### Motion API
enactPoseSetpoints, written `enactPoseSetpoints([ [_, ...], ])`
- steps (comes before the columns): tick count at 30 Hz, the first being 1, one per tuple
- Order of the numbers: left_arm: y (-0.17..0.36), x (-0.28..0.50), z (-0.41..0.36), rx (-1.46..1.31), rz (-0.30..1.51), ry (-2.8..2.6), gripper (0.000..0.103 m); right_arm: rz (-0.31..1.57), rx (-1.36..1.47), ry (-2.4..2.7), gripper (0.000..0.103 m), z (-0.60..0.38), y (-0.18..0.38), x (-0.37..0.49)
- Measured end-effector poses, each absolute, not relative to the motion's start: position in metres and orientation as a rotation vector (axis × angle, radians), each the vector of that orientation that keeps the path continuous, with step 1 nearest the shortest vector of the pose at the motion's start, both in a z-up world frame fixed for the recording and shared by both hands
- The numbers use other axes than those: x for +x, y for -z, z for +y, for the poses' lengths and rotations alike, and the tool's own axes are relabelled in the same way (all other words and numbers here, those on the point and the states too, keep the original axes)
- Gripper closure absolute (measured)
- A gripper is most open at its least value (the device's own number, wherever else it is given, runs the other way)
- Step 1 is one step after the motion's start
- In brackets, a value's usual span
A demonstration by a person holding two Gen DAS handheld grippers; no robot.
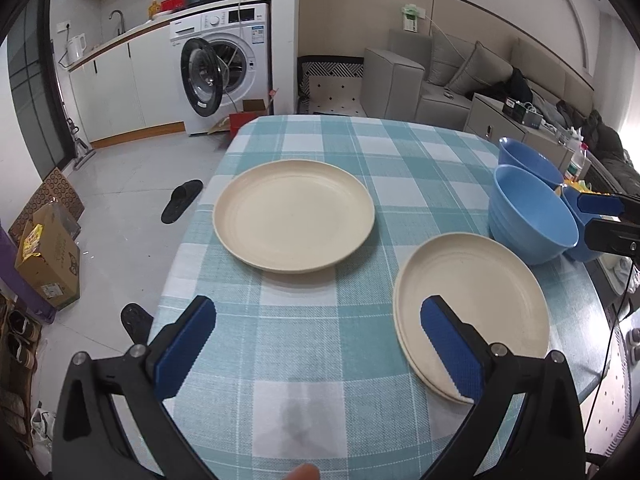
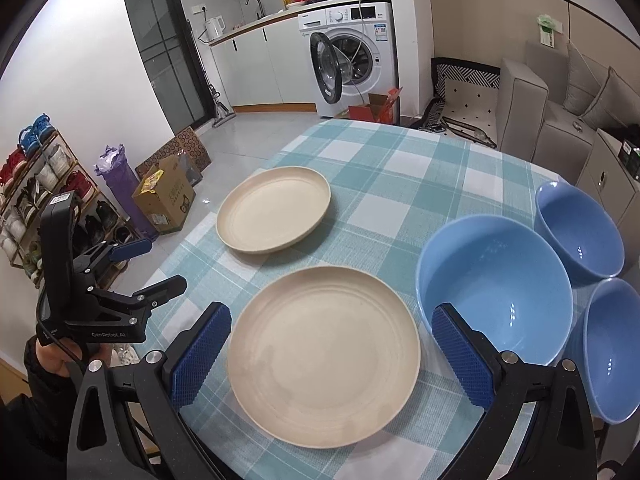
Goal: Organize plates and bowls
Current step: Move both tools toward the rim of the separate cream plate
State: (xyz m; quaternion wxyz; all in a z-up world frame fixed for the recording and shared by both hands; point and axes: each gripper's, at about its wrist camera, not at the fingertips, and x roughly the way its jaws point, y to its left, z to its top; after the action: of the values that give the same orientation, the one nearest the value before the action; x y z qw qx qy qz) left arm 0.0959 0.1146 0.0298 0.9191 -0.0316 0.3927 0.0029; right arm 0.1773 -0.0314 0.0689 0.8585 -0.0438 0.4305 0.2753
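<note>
Partly cut off — third bowl [image 2: 608,348]; left gripper [image 1: 318,340] and right gripper [image 2: 332,344] gape empty.

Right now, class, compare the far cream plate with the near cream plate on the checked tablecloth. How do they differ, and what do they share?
The far plate lies alone as a single plate; the near plate tops a stack, with another rim showing beneath it. The far plate sits clear of other dishes; the near plate lies beside the big blue bowl. Both are round, cream, empty and flat on the tablecloth.
</note>
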Motion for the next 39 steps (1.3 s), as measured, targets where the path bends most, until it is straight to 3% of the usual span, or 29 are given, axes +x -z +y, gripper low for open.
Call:
enactPoseSetpoints([
  [21,-0.035,0.130,0.150,-0.090,0.815,-0.060,0.000,0.904,-0.094,-0.589,0.001,0.017,-0.075,0.223],
  [39,-0.008,0.179,0.183,-0.137,0.872,-0.108,0.000,0.992,-0.118,-0.562,0.001,0.058,-0.035,0.291],
])
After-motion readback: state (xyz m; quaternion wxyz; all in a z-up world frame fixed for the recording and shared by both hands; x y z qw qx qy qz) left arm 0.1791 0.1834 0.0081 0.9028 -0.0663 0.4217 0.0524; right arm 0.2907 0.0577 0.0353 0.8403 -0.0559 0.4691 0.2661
